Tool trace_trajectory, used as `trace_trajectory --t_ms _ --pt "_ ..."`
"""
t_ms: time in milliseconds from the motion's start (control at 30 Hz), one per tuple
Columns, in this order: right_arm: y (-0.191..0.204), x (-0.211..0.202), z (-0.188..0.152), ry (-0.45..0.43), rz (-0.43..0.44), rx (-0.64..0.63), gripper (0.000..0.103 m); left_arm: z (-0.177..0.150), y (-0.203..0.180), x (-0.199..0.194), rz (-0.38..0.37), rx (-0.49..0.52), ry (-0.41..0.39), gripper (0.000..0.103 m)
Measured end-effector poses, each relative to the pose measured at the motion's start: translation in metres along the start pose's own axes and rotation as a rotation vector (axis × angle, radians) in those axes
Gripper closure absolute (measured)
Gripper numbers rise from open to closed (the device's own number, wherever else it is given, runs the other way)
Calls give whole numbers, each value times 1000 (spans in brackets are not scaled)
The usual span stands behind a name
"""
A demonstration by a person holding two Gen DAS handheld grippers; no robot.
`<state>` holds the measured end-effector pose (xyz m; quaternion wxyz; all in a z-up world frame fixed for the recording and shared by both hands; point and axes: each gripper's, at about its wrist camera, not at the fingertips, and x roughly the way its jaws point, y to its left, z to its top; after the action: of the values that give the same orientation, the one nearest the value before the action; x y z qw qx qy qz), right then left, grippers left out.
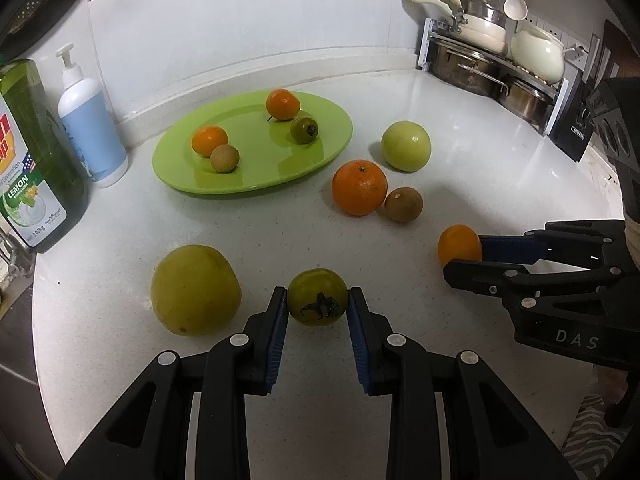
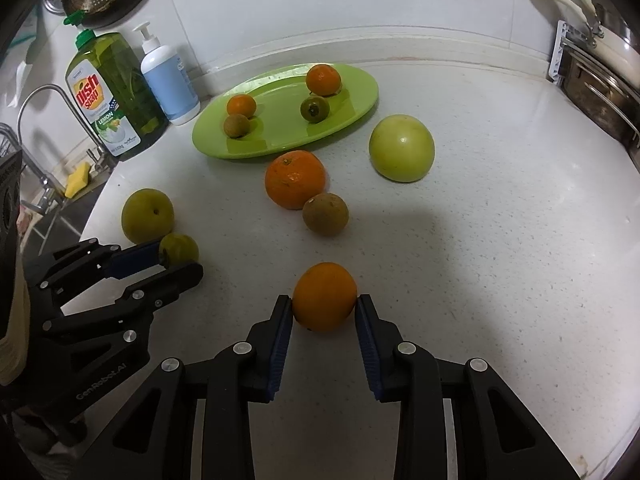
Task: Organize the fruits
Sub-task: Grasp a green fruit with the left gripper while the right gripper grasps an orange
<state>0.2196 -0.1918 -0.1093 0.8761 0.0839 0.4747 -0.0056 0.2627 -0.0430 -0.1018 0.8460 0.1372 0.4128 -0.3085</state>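
My left gripper [image 1: 318, 298] is shut on a small green fruit [image 1: 317, 296] low over the white counter; it also shows in the right wrist view [image 2: 179, 249]. My right gripper [image 2: 324, 304] is shut on a small orange [image 2: 324, 296], also seen in the left wrist view [image 1: 459, 245]. A green plate [image 1: 328, 148] at the back holds two small oranges [image 1: 283, 104] [image 1: 209, 141], a green fruit [image 1: 304, 130] and a brown fruit [image 1: 225, 158]. Loose on the counter lie a big orange [image 1: 359, 187], a brown fruit [image 1: 403, 204], a pale green apple [image 1: 405, 145] and a yellow-green fruit [image 1: 195, 290].
A dish soap bottle [image 1: 36, 160] and a white pump bottle [image 1: 90, 124] stand at the left by the wall. A rack of pots [image 1: 492, 64] fills the back right corner. A tap and sink [image 2: 48, 148] lie beyond the counter's left edge.
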Motion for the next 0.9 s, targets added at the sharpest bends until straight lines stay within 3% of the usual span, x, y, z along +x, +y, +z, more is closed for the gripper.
trace_trajectory --t_ms 467,900 --pt "4 -17 4 -59 37 -56 70 9 -1 -29 20 -59 -42 73" --pt "7 -44 42 -184 103 -136 70 44 -3 -57 71 -82 -147 73"
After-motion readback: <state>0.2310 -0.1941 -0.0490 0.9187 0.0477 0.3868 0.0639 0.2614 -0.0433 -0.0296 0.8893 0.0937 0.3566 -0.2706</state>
